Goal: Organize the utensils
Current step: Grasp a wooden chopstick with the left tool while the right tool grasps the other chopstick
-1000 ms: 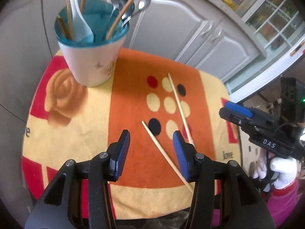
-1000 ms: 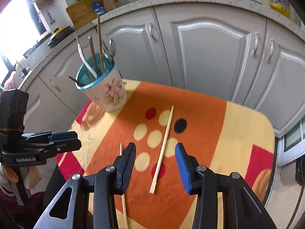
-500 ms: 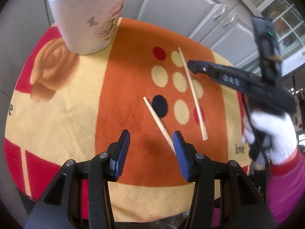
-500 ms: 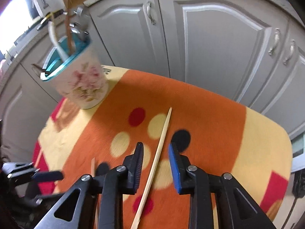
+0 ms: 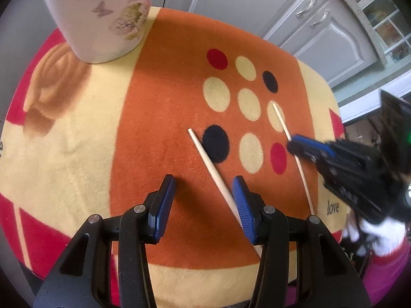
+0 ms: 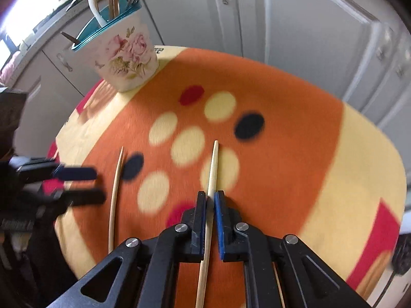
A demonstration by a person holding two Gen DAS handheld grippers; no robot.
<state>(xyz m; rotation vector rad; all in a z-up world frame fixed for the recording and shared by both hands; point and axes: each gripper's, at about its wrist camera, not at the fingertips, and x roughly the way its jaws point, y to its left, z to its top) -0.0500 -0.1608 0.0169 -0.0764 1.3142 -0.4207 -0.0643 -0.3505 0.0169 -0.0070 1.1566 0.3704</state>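
Two wooden chopsticks lie on an orange, yellow and red cloth (image 5: 167, 102). My right gripper (image 6: 210, 197) is shut on one chopstick (image 6: 212, 164), its tip pointing away; the same gripper (image 5: 295, 146) and chopstick (image 5: 280, 120) show at the right of the left wrist view. My left gripper (image 5: 204, 187) is open, low over the cloth, with the other chopstick (image 5: 205, 154) running between its fingers close to the right pad (image 5: 241, 195). That chopstick also shows in the right wrist view (image 6: 116, 187), with the left gripper (image 6: 77, 184) beside it. A floral cup (image 6: 123, 59) holds several utensils.
The floral cup (image 5: 102, 18) stands at the far left of the small table. Grey cabinet doors (image 6: 295, 30) stand behind the table. The cloth's edges (image 6: 385, 154) drop off close on all sides.
My right gripper has come down and closed on the right chopstick. My left gripper has moved lower and closer to the left chopstick and stays open.
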